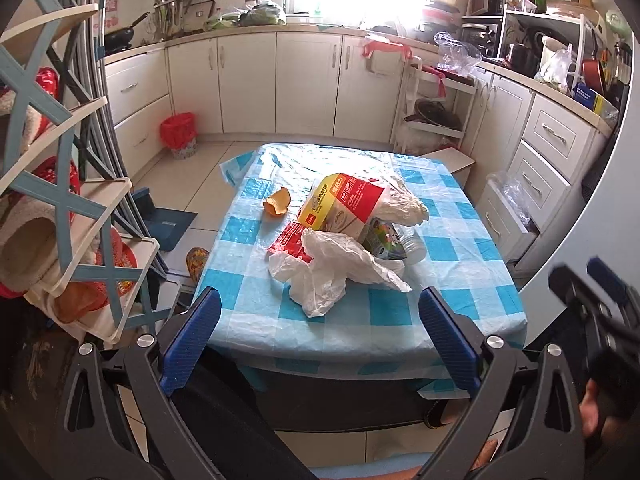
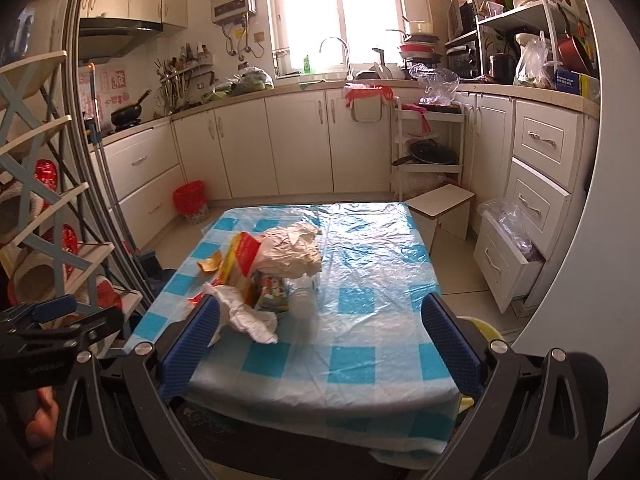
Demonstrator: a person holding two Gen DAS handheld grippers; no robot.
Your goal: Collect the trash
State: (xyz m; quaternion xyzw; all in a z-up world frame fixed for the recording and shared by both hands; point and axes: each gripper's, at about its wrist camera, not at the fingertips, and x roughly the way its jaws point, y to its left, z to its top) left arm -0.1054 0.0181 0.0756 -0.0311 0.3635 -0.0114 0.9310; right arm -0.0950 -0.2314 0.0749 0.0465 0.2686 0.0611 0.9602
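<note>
Crumpled trash pile (image 1: 344,236) lies on the table (image 1: 460,248) beyond both open tongs (image 1: 320,340).

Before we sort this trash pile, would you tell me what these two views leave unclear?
- Clear bottle: mostly hidden behind the green carton in the left wrist view, blurred in the right.
- Yellow-red package: print too small to read.
- Red wrapper: partly covered by the white plastic bag.

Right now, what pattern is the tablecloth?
Blue-and-white checks on the tablecloth, clearest in the right wrist view.
</note>
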